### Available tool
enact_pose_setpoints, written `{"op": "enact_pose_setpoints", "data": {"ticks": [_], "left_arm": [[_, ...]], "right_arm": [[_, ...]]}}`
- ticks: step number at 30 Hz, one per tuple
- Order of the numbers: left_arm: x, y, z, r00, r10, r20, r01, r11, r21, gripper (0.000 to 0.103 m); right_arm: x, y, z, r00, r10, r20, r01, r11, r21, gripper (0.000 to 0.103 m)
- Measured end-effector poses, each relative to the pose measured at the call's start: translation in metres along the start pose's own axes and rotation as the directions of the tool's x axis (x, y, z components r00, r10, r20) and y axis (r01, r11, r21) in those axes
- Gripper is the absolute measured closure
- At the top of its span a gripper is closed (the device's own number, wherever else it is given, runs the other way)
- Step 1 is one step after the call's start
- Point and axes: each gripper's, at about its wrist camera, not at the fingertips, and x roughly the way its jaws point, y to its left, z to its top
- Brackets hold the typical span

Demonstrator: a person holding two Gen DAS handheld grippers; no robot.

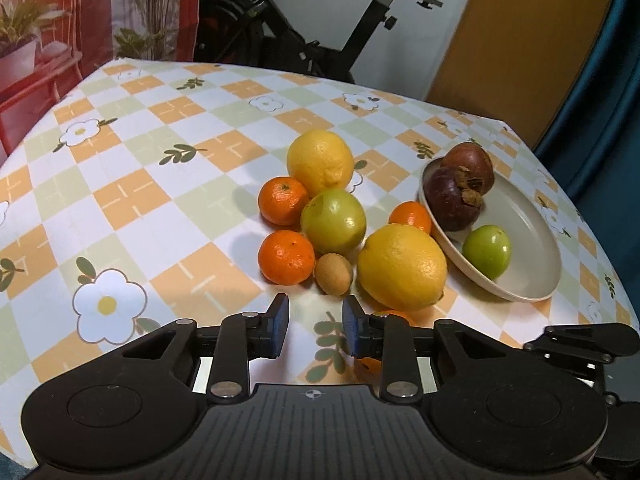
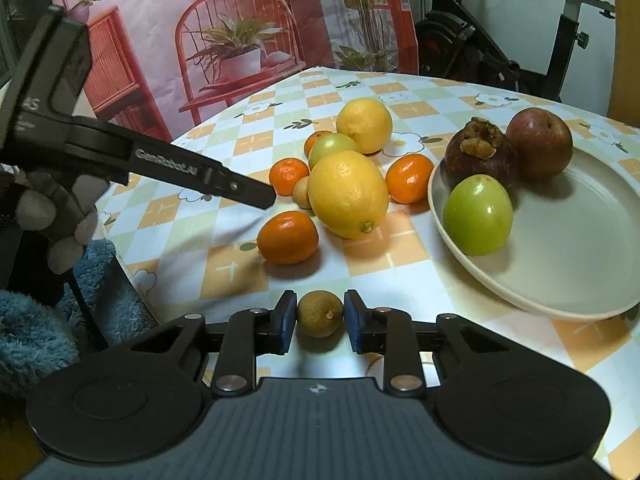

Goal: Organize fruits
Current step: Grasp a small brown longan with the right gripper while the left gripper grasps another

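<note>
A beige plate at the right holds a green fruit, a dark mangosteen and a reddish apple; the plate also shows in the left wrist view. Beside it on the checked cloth lie two lemons, tangerines, a green fruit and a small brown longan. My right gripper is shut on another brown longan, low over the cloth. My left gripper is open and empty, just before the pile.
The table has a flowered orange and green checked cloth. An exercise bike stands behind the far edge. A printed backdrop hangs at the left. A blue fluffy rug lies below the table's left edge.
</note>
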Motion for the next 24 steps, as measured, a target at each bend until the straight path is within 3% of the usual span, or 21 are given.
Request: {"op": "enact_pose_setpoints", "data": {"ticks": [5, 7, 16, 24], "left_arm": [[0.006, -0.003, 0.005, 1.0, -0.004, 0.012, 0.003, 1.0, 0.015, 0.073], [0.008, -0.006, 0.006, 1.0, 0.006, 0.025, -0.007, 0.999, 0.034, 0.083], [0.012, -0.014, 0.02, 0.997, -0.001, 0.083, -0.005, 0.997, 0.072, 0.085], [0.02, -0.017, 0.018, 0.999, -0.021, 0.031, 0.018, 0.995, 0.1, 0.089]], "right_arm": [[-0.002, -0.003, 0.0, 1.0, -0.012, 0.013, 0.012, 1.0, 0.015, 0.075], [-0.002, -0.004, -0.001, 1.0, -0.013, 0.013, 0.013, 1.0, 0.019, 0.075], [-0.002, -0.005, -0.002, 1.0, -0.01, 0.011, 0.01, 1.0, 0.024, 0.075], [-0.002, -0.007, -0.002, 1.0, -0.021, 0.015, 0.02, 0.999, 0.034, 0.075]]}}
